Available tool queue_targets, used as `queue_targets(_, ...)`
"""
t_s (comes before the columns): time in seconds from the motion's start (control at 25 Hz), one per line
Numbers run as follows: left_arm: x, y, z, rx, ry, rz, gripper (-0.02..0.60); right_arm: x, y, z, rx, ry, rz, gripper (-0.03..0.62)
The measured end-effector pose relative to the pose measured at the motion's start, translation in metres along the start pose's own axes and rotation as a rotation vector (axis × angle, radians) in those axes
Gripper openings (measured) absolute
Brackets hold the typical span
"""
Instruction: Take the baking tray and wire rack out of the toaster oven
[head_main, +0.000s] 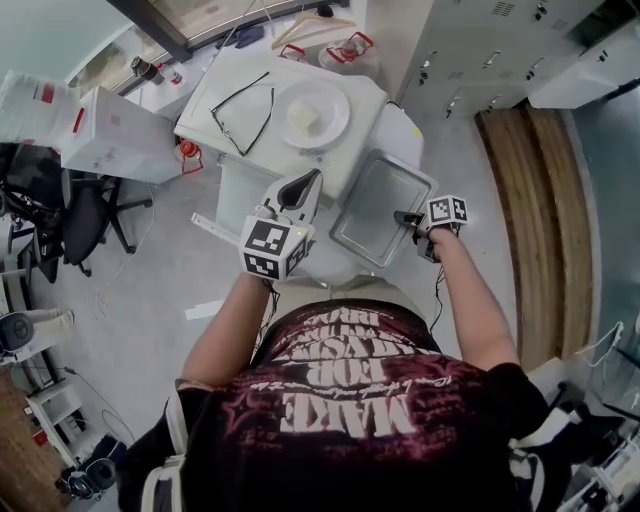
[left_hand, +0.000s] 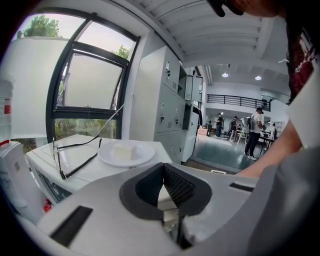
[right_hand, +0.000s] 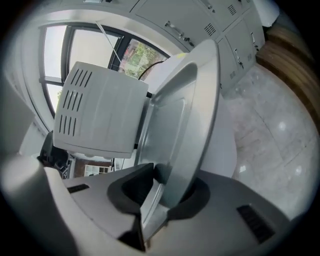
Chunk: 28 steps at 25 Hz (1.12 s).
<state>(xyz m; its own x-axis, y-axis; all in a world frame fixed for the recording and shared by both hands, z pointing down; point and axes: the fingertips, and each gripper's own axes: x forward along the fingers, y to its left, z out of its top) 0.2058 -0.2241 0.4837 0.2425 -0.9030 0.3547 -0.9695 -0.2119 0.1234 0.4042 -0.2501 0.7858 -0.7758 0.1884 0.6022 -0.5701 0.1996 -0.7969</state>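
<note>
The right gripper (head_main: 406, 217), forearm extended and tilted downward, pinches the rim of the baking tray (head_main: 378, 200). The left gripper (head_main: 311, 180) hovers alongside, jaws pressed together, empty.

Small white table (head_main: 408, 130) on the grey floor (head_main: 170, 270), white toaster oven (head_main: 300, 70) standing on it, on the oven's flat top a thin black wire rack (head_main: 226, 129) beside a white plate (head_main: 335, 128), a pale block (head_main: 303, 117) on the plate
</note>
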Motion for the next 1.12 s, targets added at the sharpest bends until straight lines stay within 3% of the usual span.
queue_targets(0.32,-0.007,-0.019,-0.006,0.039,0.042,-0.116,0.006,0.002,-0.007,0.015,-0.022,-0.032,-0.152,0.144)
queue_targets(0.6,-0.022,-0.02,-0.005,0.093,0.068,-0.209,0.006,-0.009,-0.012,0.017,-0.14,-0.068,-0.456,0.289)
queue_targets(0.76,-0.037,-0.011,-0.01,0.097,0.084,-0.228,0.006,-0.026,-0.027,0.017,-0.129,-0.144,-0.583,0.336)
queue_targets(0.84,-0.044,-0.004,-0.014,0.088,0.096,-0.228,0.006,-0.031,-0.034,0.015,-0.105,-0.193,-0.604,0.368)
queue_targets(1.12,-0.065,0.019,-0.014,0.082,0.097,-0.248,0.006,-0.05,-0.012,0.009,-0.17,-0.281,-0.652,0.337)
